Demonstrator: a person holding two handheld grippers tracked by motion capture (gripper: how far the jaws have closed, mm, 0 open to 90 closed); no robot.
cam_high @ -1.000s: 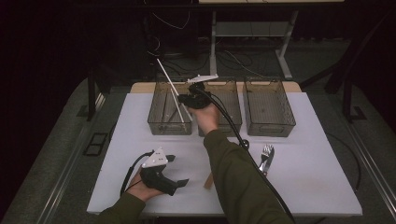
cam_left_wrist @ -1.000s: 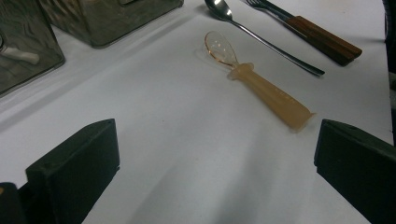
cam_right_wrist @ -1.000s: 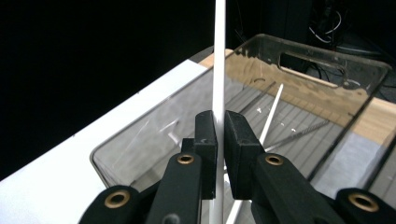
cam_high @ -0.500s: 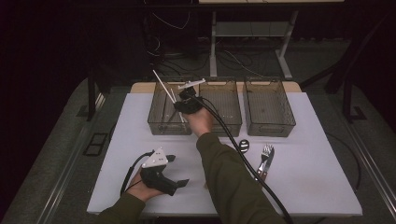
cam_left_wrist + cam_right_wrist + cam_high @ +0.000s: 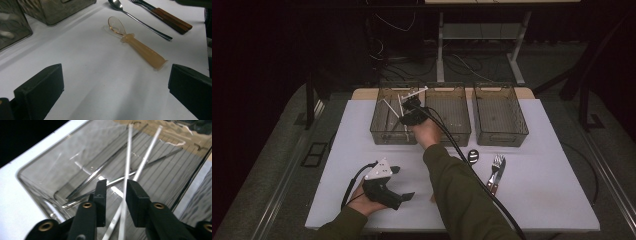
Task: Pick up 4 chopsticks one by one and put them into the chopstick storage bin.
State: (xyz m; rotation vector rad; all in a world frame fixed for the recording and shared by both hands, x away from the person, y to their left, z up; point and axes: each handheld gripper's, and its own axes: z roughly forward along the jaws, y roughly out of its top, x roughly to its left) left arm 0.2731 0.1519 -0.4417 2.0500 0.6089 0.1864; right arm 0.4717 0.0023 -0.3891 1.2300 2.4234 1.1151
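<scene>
Lowering into the left bin [image 5: 379, 131], high view: right gripper [image 5: 408, 111], now down over that bin rather than raised above the row as a second ago. Jaws just been opening, with the pair of white sticks [image 5: 390, 109] between them and slanting up out of the bin. Judged as the release step: sticks delivered, drop all but done.
Resting near the front edge of the white mat [image 5: 537, 200]: left gripper [image 5: 403, 183], unmoved, jaws apart, nothing held.
Standing in the same row: middle bin [image 5: 457, 135] and right bin [image 5: 502, 135], contents too faint to tell.
Lying loose on the mat: metal spoon [image 5: 473, 156] and fork [image 5: 496, 166], side by side.

Left gripper view. Spread wide over bare mat: left gripper [image 5: 115, 72]. Lying ahead, untouched: amber plastic spoon [image 5: 140, 48]; beyond it the metal spoon [image 5: 140, 21] and the wooden-handled fork [image 5: 172, 21].

Right gripper view. Standing slightly apart: right gripper [image 5: 115, 186], with the white sticks [image 5: 128, 157] running through the gap, pads not pressing. Lying on the floor of the left bin [image 5: 50, 170]: several slim metal pieces [image 5: 95, 175], crossed under the sticks.
</scene>
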